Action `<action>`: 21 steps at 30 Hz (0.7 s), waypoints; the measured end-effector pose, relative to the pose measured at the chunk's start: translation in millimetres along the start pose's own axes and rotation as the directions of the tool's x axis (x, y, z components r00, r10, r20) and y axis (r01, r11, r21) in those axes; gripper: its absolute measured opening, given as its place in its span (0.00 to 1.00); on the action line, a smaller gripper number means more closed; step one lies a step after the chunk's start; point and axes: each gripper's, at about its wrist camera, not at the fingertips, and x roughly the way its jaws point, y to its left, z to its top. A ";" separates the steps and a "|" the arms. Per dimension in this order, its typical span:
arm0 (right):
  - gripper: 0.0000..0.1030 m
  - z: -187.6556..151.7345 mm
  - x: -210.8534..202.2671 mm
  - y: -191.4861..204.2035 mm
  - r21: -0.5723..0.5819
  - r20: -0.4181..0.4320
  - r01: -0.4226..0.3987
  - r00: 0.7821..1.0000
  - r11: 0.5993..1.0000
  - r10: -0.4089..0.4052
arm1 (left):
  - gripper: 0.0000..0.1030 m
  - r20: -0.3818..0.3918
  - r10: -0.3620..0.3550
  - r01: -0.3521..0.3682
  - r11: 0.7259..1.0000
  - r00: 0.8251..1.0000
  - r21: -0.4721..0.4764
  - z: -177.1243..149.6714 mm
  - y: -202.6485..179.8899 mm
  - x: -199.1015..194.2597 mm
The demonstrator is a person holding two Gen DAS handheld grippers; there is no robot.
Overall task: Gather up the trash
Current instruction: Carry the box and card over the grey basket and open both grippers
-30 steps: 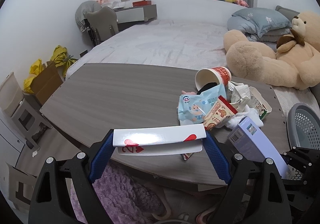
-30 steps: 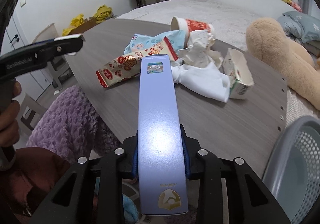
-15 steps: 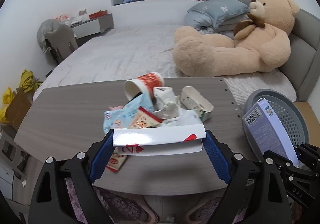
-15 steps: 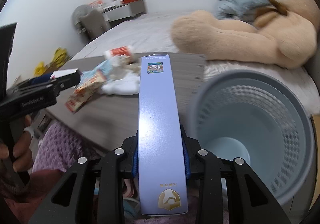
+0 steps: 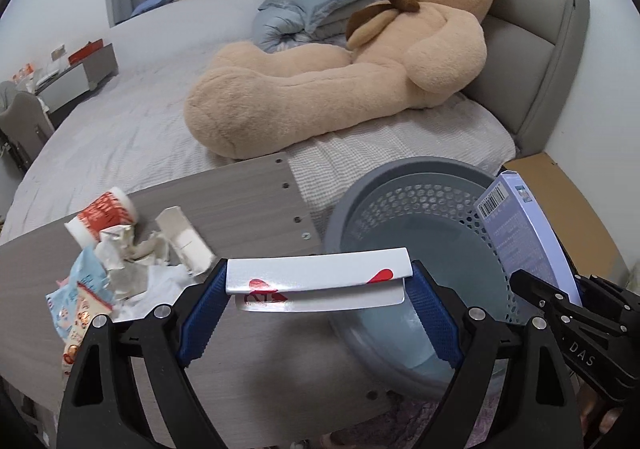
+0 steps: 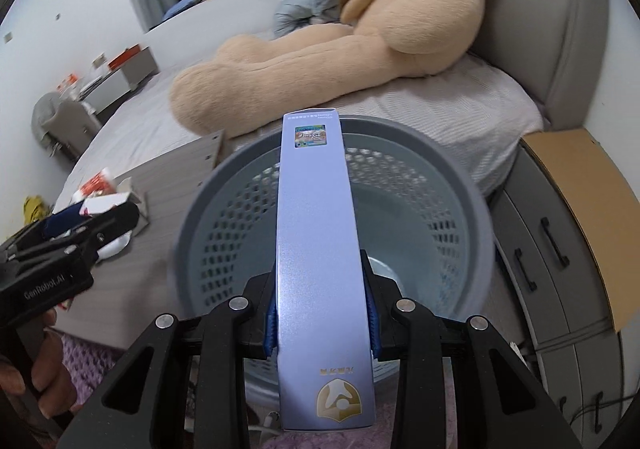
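Trash is held in both grippers beside the grey basket (image 6: 332,205), which stands on the floor at the end of the table (image 5: 256,201), between the table and the bed (image 5: 400,141). The right gripper (image 6: 322,315) is closed on a long lilac box (image 6: 316,233); its blue pads press the two narrow sides near the lower end, and the box reaches forward over the open mouth of the basket, up to the far rim. In the left wrist view the same box (image 5: 520,225) is seen above the right side of the basket (image 5: 416,193), with a barcode on its upper end. The left gripper (image 5: 318,301) holds a folded white card (image 5: 320,281) with red heart marks; the card spans the wide gap between the two blue pads and hangs over the near left rim of the basket and the table corner. Left of the basket, on the table, more trash lies in a pile: a red and white cup (image 5: 102,215) on its side, crumpled paper (image 5: 120,253), a small open carton (image 5: 184,241) and a light blue wrapper (image 5: 78,297). Behind the basket a big teddy bear (image 5: 352,65) lies on the bed. Right of the basket stands a grey cabinet (image 6: 560,269) with a cardboard sheet (image 6: 580,205) on top.
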 end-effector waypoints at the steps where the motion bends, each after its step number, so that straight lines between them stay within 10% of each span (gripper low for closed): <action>1: 0.31 1.9 1.1 -3.2 0.012 -0.001 0.010 1.000 1.000 -0.010 | 0.82 -0.007 -0.012 0.012 1.000 1.000 0.004 2.2 -5.1 4.6; 21: 0.33 7.2 28.5 -30.8 0.068 -0.014 0.008 1.000 0.998 -0.007 | 0.84 -0.087 -0.049 0.053 0.997 0.995 0.049 22.0 -39.1 51.7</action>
